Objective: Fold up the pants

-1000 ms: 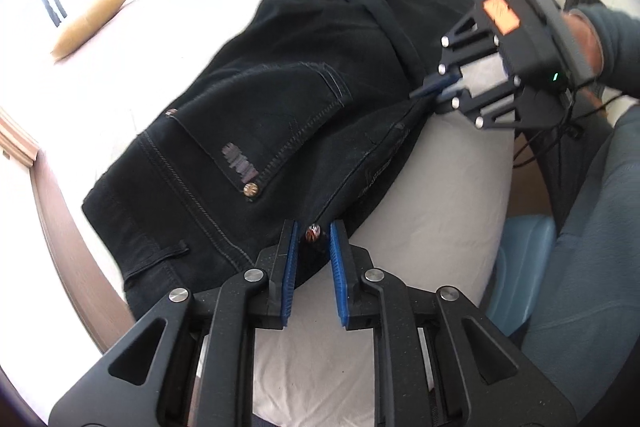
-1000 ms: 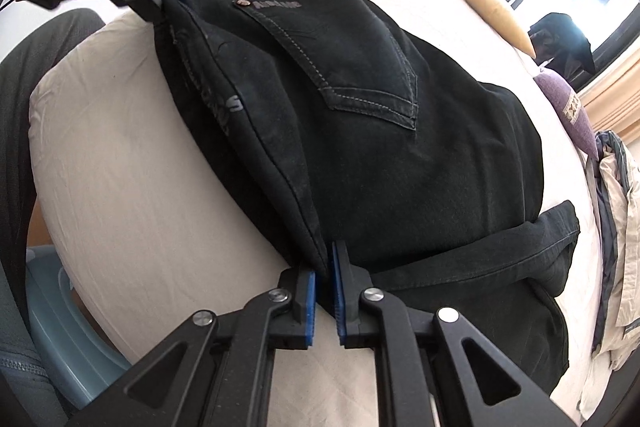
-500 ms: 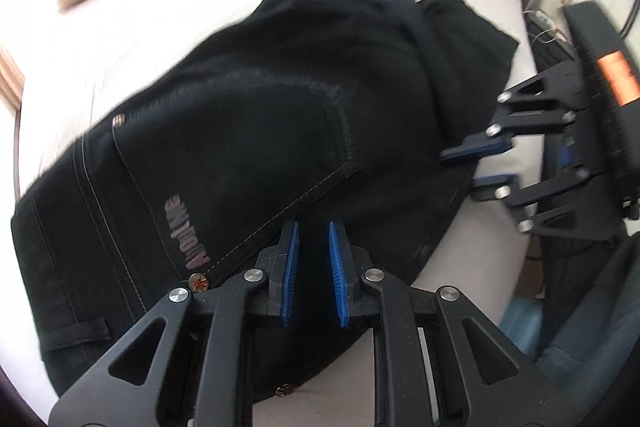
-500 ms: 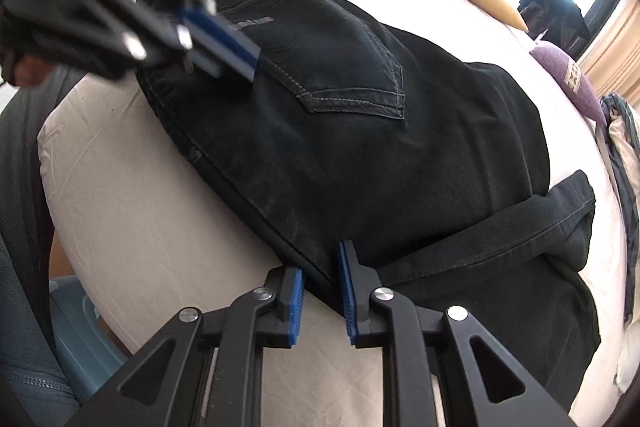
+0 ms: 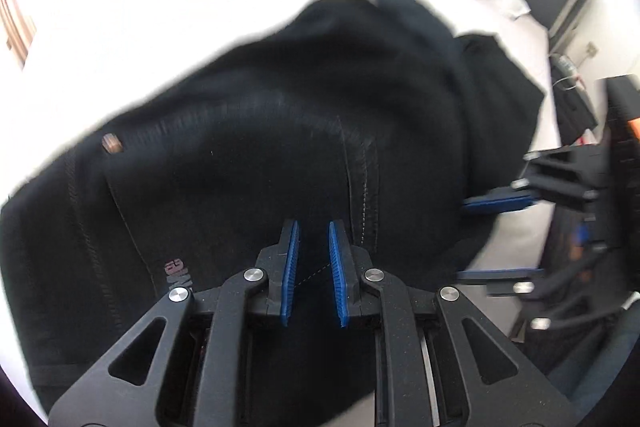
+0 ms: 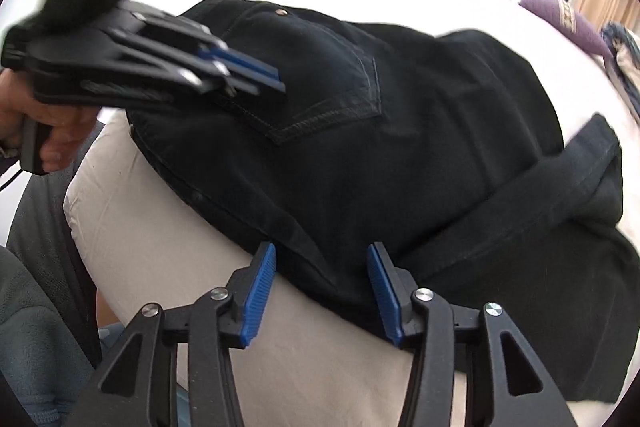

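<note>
Black pants point(image 6: 400, 147) folded on white bed point(image 6: 180, 267); right gripper point(image 6: 322, 291) jaws just opened wide, folded edge released, lying between them; left gripper point(image 5: 314, 267) narrow, empty, moved from 6 o'clock edge over back pocket.

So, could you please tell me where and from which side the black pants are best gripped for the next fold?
I would grip the black pants at the near folded edge, coming in from the bed's near side with one finger slid under. That edge is thick and sits slightly raised on the sheet, and the right tool, whose jaws have just been opening, already straddles it. The flat middle offers nothing to pinch.
</note>
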`<state>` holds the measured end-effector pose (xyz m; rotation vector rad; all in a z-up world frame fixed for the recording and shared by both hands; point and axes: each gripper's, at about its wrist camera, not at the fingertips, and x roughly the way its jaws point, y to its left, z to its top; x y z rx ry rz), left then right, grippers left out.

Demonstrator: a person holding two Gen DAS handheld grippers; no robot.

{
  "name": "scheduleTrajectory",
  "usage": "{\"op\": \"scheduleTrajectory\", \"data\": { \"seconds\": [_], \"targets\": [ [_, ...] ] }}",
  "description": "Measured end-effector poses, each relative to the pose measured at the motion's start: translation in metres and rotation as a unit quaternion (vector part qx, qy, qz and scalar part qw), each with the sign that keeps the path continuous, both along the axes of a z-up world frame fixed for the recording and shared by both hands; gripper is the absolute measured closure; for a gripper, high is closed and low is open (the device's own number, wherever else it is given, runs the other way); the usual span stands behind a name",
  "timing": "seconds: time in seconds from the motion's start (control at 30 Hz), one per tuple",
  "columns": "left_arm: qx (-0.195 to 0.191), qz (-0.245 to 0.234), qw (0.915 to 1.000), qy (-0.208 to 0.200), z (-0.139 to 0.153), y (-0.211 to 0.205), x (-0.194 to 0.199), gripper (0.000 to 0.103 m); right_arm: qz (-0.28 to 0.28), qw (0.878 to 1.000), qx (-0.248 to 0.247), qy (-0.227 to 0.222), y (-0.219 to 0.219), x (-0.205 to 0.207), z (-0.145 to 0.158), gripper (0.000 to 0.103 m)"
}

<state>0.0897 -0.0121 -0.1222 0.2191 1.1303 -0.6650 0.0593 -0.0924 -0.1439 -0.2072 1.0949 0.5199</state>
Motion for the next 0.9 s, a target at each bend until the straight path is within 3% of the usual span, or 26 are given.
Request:
{"op": "scheduleTrajectory", "data": {
  "seconds": [0.1, 0.17, 0.33, 0.4, 0.57, 0.73, 0.9],
  "targets": [
    [0.000, 0.001, 1.0000, -0.009, 0.009, -0.009, 0.001, 0.088, -0.025, 0.999, 0.022, -0.003, -0.026, -0.003, 0.016, 0.052],
    [-0.026, -0.002, 0.9994, -0.022, 0.021, -0.009, 0.002, 0.088, -0.060, 0.997, 0.052, -0.010, -0.054, 0.004, 0.032, 0.052],
    [-0.051, -0.011, 0.9985, -0.019, 0.033, -0.046, 0.022, 0.088, -0.179, 0.979, 0.085, -0.042, -0.136, 0.062, 0.064, 0.052],
    [-0.051, -0.008, 0.9986, -0.011, 0.028, -0.062, 0.032, 0.088, -0.244, 0.961, 0.123, -0.046, -0.177, 0.095, 0.070, 0.046],
    [-0.038, 0.019, 0.9988, 0.027, 0.000, -0.068, 0.050, 0.088, -0.378, 0.895, 0.235, -0.005, -0.271, 0.162, 0.054, 0.045],
    [-0.065, 0.043, 0.9958, 0.048, -0.013, -0.066, 0.057, 0.088, -0.432, 0.868, 0.242, 0.037, -0.310, 0.214, 0.014, 0.045],
    [-0.075, 0.044, 0.9948, 0.053, -0.021, -0.062, 0.060, 0.088, -0.473, 0.842, 0.251, 0.069, -0.333, 0.233, -0.021, 0.045]
  ]
}}
